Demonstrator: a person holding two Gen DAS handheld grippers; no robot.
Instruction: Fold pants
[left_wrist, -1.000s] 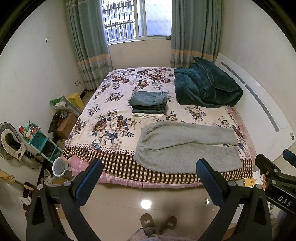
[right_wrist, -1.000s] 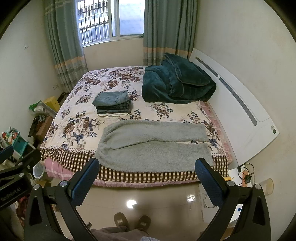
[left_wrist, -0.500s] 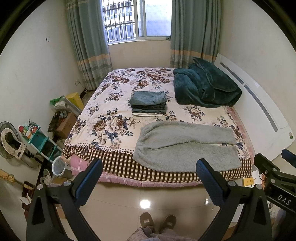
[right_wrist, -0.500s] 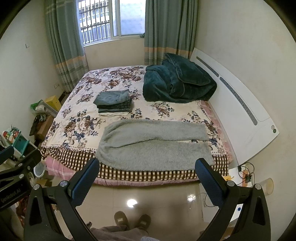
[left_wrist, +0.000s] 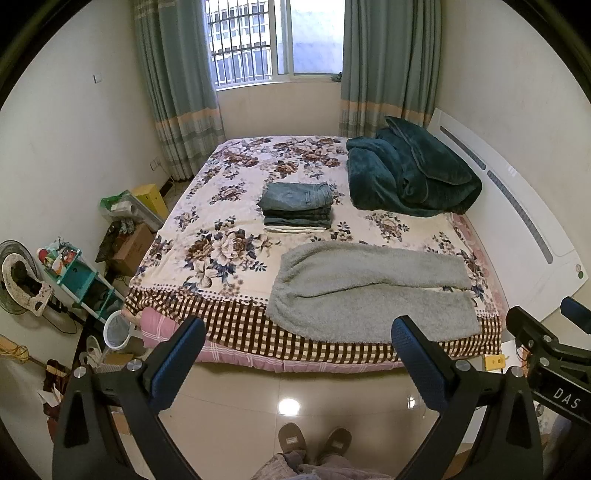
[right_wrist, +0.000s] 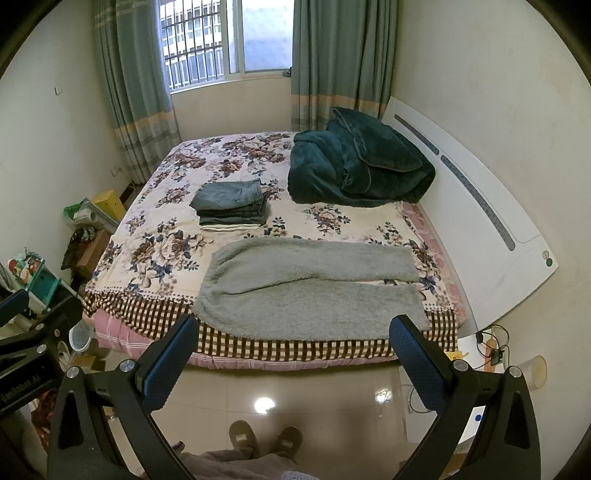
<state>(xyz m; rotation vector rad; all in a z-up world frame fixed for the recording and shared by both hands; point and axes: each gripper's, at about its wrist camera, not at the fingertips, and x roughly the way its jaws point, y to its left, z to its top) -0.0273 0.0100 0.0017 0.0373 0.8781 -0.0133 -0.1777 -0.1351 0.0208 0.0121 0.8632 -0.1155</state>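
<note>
Grey fleece pants (left_wrist: 373, 291) lie flat near the front edge of the bed, waist to the left and legs to the right; they also show in the right wrist view (right_wrist: 310, 286). My left gripper (left_wrist: 297, 363) is open and empty, held over the floor well short of the bed. My right gripper (right_wrist: 293, 362) is open and empty too, at about the same distance. A stack of folded jeans (left_wrist: 297, 206) sits behind the pants and also shows in the right wrist view (right_wrist: 232, 205).
A dark green blanket (left_wrist: 410, 175) is heaped at the bed's far right by the white headboard (left_wrist: 517, 218). Boxes, a teal shelf (left_wrist: 79, 275) and a fan stand on the floor at left. My slippered feet (left_wrist: 314, 441) stand on glossy tile.
Both views have tilted up slightly, so the bed and pants sit a little higher in the frame. Both grippers stay open and empty.
</note>
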